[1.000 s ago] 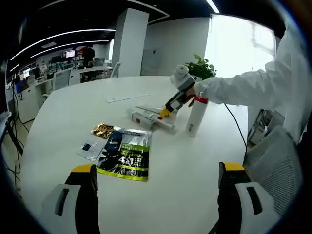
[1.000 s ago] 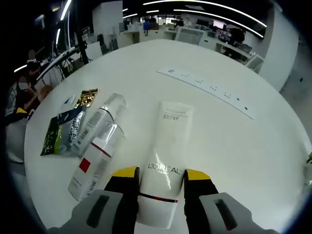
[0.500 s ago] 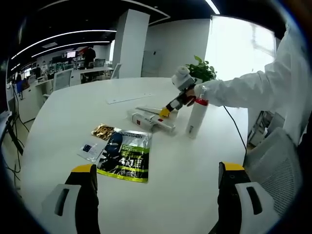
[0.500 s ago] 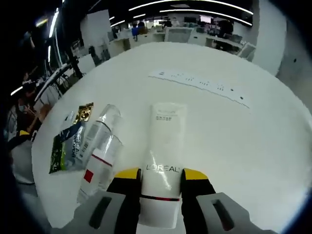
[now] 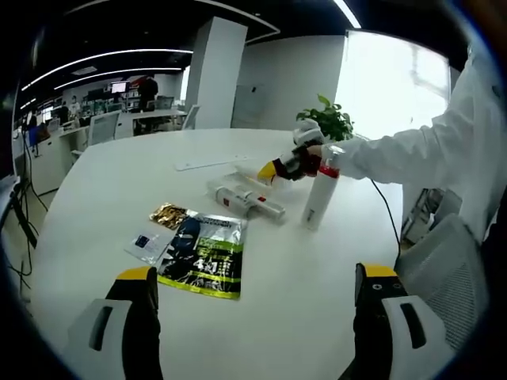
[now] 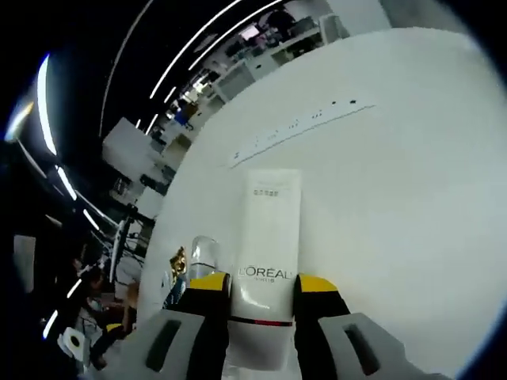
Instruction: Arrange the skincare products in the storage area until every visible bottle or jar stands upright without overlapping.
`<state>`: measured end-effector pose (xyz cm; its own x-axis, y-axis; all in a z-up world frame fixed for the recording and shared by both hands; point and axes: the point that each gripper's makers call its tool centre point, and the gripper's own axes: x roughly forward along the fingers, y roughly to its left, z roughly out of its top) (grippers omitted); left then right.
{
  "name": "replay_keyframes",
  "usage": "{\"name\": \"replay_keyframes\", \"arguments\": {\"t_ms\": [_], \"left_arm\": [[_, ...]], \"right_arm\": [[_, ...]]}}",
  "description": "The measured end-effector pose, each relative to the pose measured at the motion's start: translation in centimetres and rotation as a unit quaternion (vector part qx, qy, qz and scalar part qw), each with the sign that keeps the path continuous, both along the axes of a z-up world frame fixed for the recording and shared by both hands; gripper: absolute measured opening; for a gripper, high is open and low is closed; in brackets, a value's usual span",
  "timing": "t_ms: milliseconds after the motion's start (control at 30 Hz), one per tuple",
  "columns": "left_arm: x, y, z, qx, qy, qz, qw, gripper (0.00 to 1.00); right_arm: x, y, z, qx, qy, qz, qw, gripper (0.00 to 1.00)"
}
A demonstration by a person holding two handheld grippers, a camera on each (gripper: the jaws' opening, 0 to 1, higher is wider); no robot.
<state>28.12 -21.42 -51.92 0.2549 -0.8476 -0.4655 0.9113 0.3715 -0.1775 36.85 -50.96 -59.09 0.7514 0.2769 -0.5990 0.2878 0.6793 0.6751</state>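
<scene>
white sleeve point(image 5: 412, 146); yellow-tipped grey tongs point(image 5: 253, 285).

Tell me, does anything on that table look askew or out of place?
Yes. Two clear bottles lie on their sides beside the upright white bottle, not standing. The right hand-held gripper grips a white L'Oreal tube. Flat sachets lie nearby.

A: What else is sitting on that white table point(image 5: 103, 198)?

B: A green-and-black sachet point(image 5: 203, 255), a gold foil packet point(image 5: 167, 214) just beside it, and a small card point(image 5: 145, 241). A potted plant point(image 5: 326, 120) at the far edge, and a long power strip point(image 6: 301, 123).
</scene>
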Motion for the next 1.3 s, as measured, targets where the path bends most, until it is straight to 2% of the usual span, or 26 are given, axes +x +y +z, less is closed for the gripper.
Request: {"name": "replay_keyframes", "arguments": {"t_ms": [67, 133, 267, 433, 567, 767, 1000, 1133, 1300], "left_arm": [[0.0, 0.0, 0.1, -0.002, 0.001, 0.001, 1.0000, 0.97], [0.0, 0.0, 0.3, -0.004, 0.001, 0.001, 1.0000, 0.97], [-0.1, -0.1, 1.1, -0.021, 0.009, 0.004, 0.9997, 0.97], [-0.2, -0.3, 2.0, -0.038, 0.010, 0.006, 0.9992, 0.97], [-0.2, -0.4, 2.7, -0.053, 0.012, 0.010, 0.9985, 0.96], [-0.5, -0.6, 3.0, -0.051, 0.009, 0.006, 0.9986, 0.96], [-0.7, -0.6, 3.7, -0.059, 0.007, 0.007, 0.9982, 0.96], [-0.7, -0.5, 4.1, -0.065, 0.007, 0.010, 0.9978, 0.96], [-0.9, -0.7, 4.5, -0.072, 0.009, 0.008, 0.9973, 0.96]], "right_arm": [[0.4, -0.2, 0.7, 0.033, -0.012, -0.019, 0.9992, 0.23], [-0.4, 1.0, 1.6, 0.049, -0.029, -0.030, 0.9979, 0.23], [-0.3, 0.8, 3.6, 0.115, -0.068, -0.052, 0.9896, 0.23], [-0.3, 0.7, 5.9, 0.152, -0.106, -0.065, 0.9805, 0.23], [-0.5, 0.9, 8.2, 0.153, -0.131, -0.061, 0.9776, 0.23], [-1.2, 1.7, 12.0, 0.160, -0.170, -0.047, 0.9712, 0.23], [-2.5, 2.9, 15.1, 0.161, -0.199, -0.030, 0.9663, 0.23], [-2.6, 3.3, 16.1, 0.161, -0.210, -0.019, 0.9642, 0.23], [-2.8, 3.8, 15.8, 0.154, -0.212, -0.003, 0.9650, 0.23]]}}
